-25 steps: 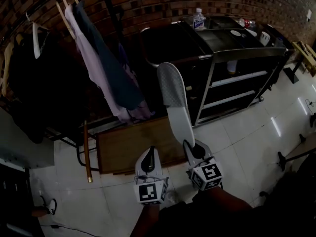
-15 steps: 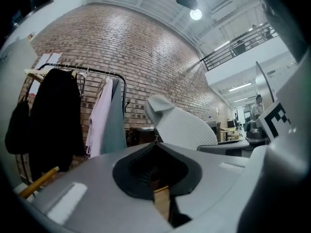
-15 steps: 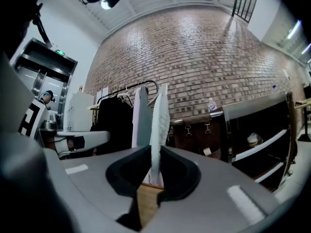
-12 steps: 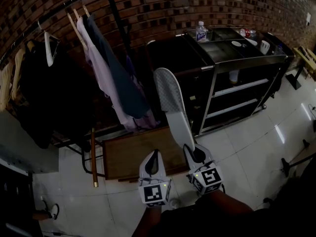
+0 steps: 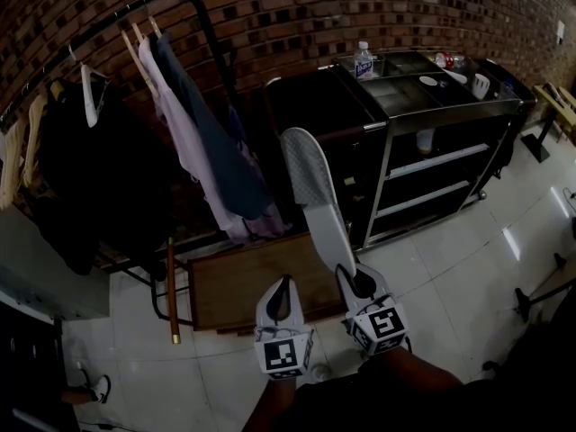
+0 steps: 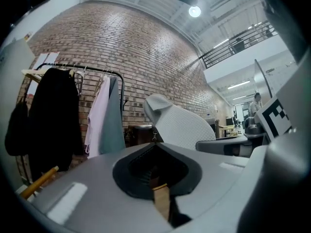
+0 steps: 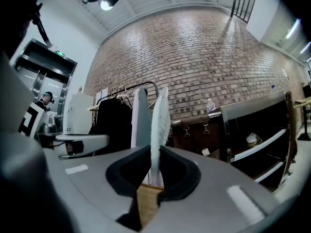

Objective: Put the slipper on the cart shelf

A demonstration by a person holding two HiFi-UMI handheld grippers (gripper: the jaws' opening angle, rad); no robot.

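One slipper (image 5: 315, 187) is clamped by what looks like its heel end between the fingers (image 7: 177, 171) of the right gripper (image 5: 355, 282). Its sole stands on edge and its toe reaches well ahead of and above them. The left gripper (image 5: 283, 284) is carried just to the left, its fingers pressed together on nothing.

The cart (image 5: 450, 106) stands well beyond the fingertips and to their right, with open shelves (image 5: 432, 162) below its top and a bottle (image 5: 363, 59) on the top. The carrying step is judged to be in hand, with the placing not yet begun.

For this to be done well, a firm clamp is needed, since only a narrow end is held and the long body could swing or slip. The toe should be led in first, turned flat before a shelf is entered, and steered clear of the cart's metal posts. The fingers should be released only once the sole is borne by the shelf.
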